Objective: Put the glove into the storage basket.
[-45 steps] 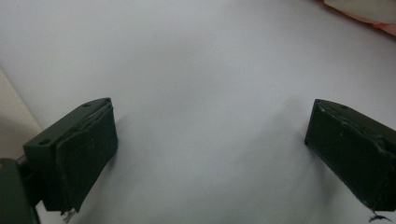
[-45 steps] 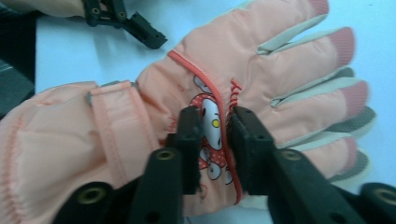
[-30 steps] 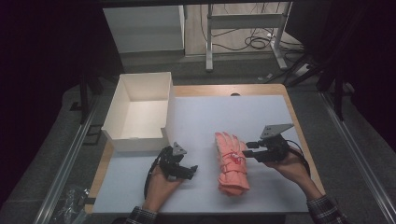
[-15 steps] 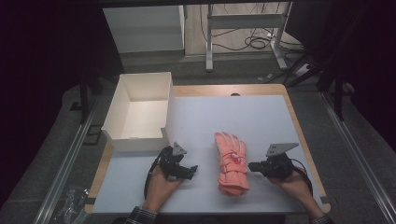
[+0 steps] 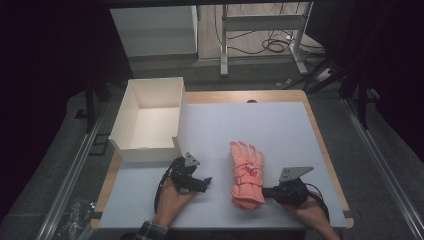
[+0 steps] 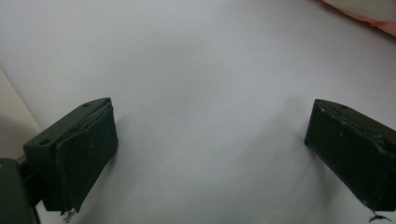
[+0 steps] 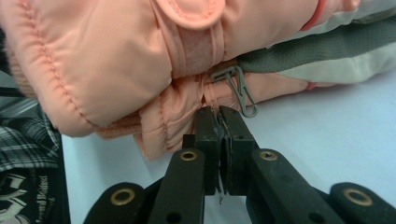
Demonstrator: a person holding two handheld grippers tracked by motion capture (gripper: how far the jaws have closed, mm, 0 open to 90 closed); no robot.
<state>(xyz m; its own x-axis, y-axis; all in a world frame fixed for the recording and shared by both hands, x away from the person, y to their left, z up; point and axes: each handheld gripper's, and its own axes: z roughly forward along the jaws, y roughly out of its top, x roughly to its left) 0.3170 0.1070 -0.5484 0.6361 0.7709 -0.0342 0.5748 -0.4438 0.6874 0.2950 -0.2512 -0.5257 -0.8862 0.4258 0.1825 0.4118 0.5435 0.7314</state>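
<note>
Right tongs have just been closing and are pressed together at the cuff of the pink ski glove; whether fabric is pinched cannot be told. Left tongs are spread, left of the glove on the counter; the white box is set beyond them.

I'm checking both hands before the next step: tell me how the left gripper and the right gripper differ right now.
The left gripper has its jaws wide apart over bare white table, nothing between them; the right gripper has its jaws together. The left gripper sits apart from the pink glove, near the white box; the right gripper's tips are at the glove's cuff edge, though whether they pinch fabric is unclear. Both are black, hand-held and low over the table.
</note>
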